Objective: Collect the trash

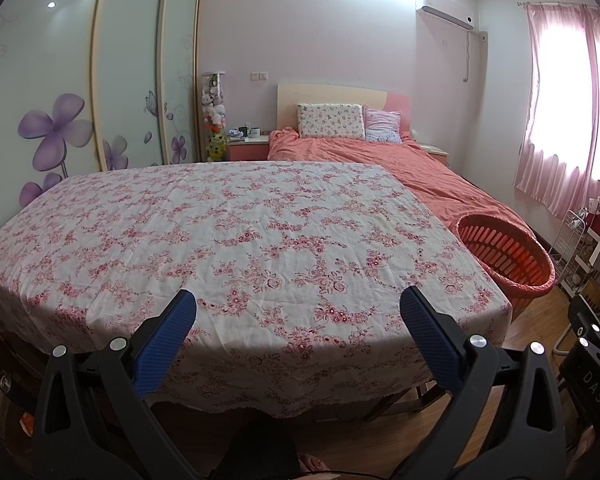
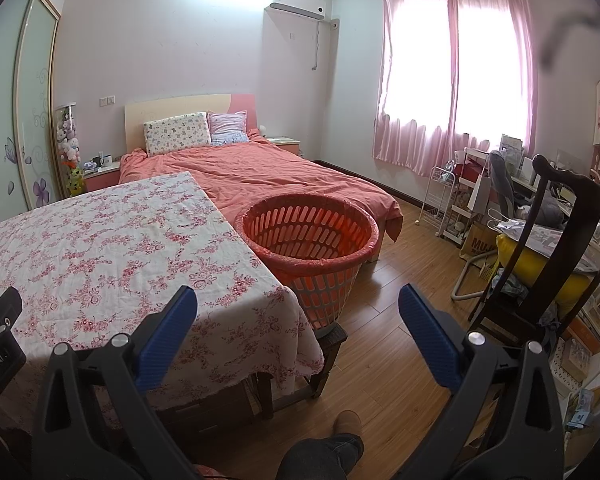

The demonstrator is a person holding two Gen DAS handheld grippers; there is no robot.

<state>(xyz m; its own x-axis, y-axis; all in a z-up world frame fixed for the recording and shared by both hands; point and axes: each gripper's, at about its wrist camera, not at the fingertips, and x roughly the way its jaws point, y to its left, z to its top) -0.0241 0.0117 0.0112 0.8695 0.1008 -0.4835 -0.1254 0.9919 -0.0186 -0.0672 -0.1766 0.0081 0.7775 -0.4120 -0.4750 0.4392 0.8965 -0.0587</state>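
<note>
We count two units: left hand-held gripper and right hand-held gripper, each with blue fingers spread wide, gripping nothing, touching nothing. Left one hangs over the near edge of the desk, one floral cloth draped over it. Right one sits off the desk's right corner, above bare wood floor. One orange basket just beside the desk's right edge, probably standing on a low stool, base partly hidden. One dark chair further right. One bed behind.
</note>
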